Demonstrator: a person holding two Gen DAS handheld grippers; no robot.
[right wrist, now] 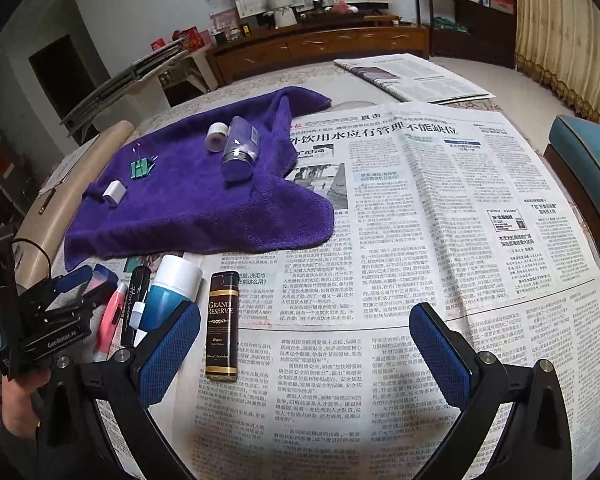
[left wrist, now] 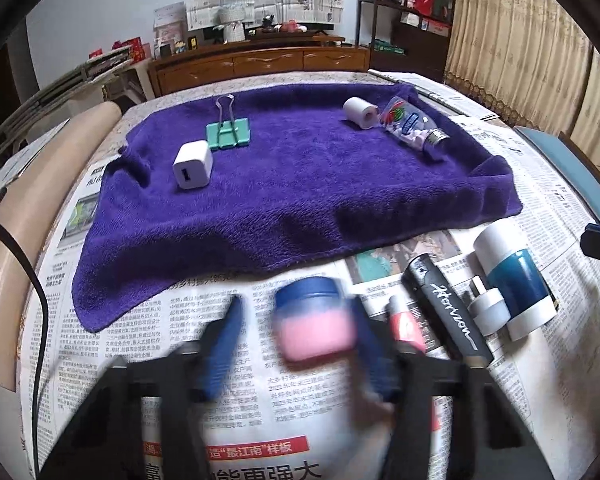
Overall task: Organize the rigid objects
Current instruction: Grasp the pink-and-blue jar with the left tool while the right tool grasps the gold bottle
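Left claw (left wrist: 296,340) stands released around the pink jar (left wrist: 314,320), blurred, beside the row on the newspaper-covered desk (right wrist: 440,240). Right claw (right wrist: 304,356) released, empty, near the brown bottle (right wrist: 222,326). Judged step: placing the jar; next, four items on the purple towel (left wrist: 300,184) need collecting.

- Pink jar (left wrist: 314,322) with blue lid, blurred, upright on the newspaper
- Black "Horizon" lighter (left wrist: 446,308), white-and-teal cylinder (left wrist: 510,278), small white plug (left wrist: 488,306) and pink tube (right wrist: 112,316) lying side by side
- Brown "Grand Reserve" bottle (right wrist: 222,326) lying flat
- On the purple towel (left wrist: 300,184): white charger (left wrist: 192,166), green binder clip (left wrist: 227,134), white tape roll (left wrist: 360,112), clear bottle (left wrist: 412,126) on its side
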